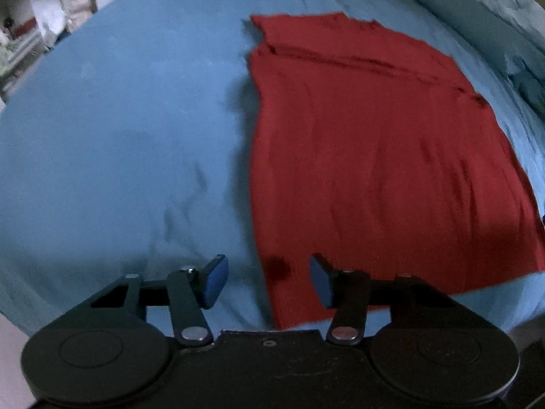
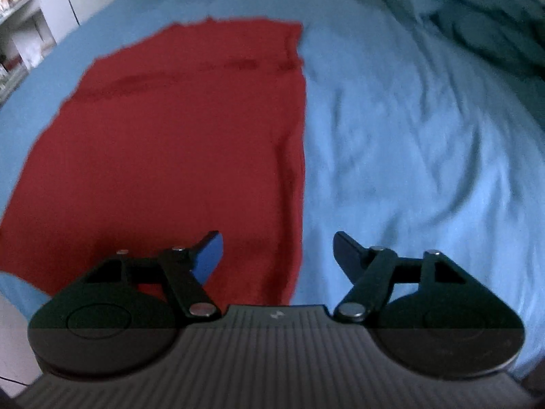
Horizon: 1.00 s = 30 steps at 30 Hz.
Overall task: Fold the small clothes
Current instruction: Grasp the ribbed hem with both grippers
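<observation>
Red garment (image 1: 374, 156) lies flat on the blue bedsheet (image 1: 119, 119), one fold line across its far end. Left gripper (image 1: 269, 281) hangs over the near left corner, jaws partly apart, empty. Right gripper (image 2: 277, 259) straddles the near right edge, wider, empty (both views blurred). Best approach: pinch both near corners evenly, lift together, keep edges aligned.
</observation>
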### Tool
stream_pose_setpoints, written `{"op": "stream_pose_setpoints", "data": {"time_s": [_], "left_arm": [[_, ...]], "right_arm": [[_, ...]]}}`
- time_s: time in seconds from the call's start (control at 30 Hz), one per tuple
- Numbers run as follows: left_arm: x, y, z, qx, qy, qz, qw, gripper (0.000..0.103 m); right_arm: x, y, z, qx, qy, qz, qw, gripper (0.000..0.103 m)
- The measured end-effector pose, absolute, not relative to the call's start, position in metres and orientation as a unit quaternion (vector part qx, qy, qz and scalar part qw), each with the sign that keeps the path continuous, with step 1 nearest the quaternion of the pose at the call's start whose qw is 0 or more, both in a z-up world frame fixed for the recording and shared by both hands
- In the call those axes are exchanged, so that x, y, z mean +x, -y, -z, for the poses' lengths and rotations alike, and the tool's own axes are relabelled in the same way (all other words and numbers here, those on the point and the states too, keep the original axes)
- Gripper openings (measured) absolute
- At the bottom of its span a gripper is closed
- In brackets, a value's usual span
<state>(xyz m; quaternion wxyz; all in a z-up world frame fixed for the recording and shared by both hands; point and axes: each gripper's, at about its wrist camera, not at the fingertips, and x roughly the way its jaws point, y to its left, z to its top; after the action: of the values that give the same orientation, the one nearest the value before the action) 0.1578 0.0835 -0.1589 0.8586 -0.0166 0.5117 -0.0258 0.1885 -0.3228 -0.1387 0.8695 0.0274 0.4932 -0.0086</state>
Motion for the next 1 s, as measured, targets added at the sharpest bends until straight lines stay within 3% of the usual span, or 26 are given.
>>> {"op": "stream_pose_setpoints", "data": {"time_s": [0.07, 0.37, 0.5, 0.57, 0.63, 0.77, 1.0], "left_arm": [[0.159, -0.081, 0.168, -0.013, -0.517, 0.039, 0.855, 0.048], [0.152, -0.076, 0.181, 0.012, -0.512, 0.047, 0.857, 0.046], [0.150, -0.073, 0.181, 0.018, -0.514, 0.053, 0.856, 0.035], [0.151, -0.073, 0.180, 0.016, -0.517, 0.053, 0.854, 0.018], [0.152, -0.072, 0.179, 0.010, -0.521, 0.055, 0.852, 0.009], [0.155, -0.071, 0.175, 0.007, -0.526, 0.053, 0.849, 0.006], [0.158, -0.069, 0.127, -0.013, -0.520, 0.054, 0.852, 0.005]], "right_arm": [[0.178, 0.321, 0.150, 0.029, -0.504, 0.020, 0.863, 0.083], [0.161, 0.311, 0.168, 0.034, -0.522, 0.046, 0.851, 0.073], [0.160, 0.304, 0.168, 0.030, -0.520, 0.044, 0.852, 0.055], [0.161, 0.300, 0.169, 0.033, -0.522, 0.044, 0.851, 0.049], [0.162, 0.296, 0.169, 0.035, -0.523, 0.041, 0.851, 0.040], [0.166, 0.295, 0.167, 0.038, -0.528, 0.034, 0.848, 0.020], [0.171, 0.311, 0.133, 0.089, -0.524, 0.020, 0.847, 0.020]]}}
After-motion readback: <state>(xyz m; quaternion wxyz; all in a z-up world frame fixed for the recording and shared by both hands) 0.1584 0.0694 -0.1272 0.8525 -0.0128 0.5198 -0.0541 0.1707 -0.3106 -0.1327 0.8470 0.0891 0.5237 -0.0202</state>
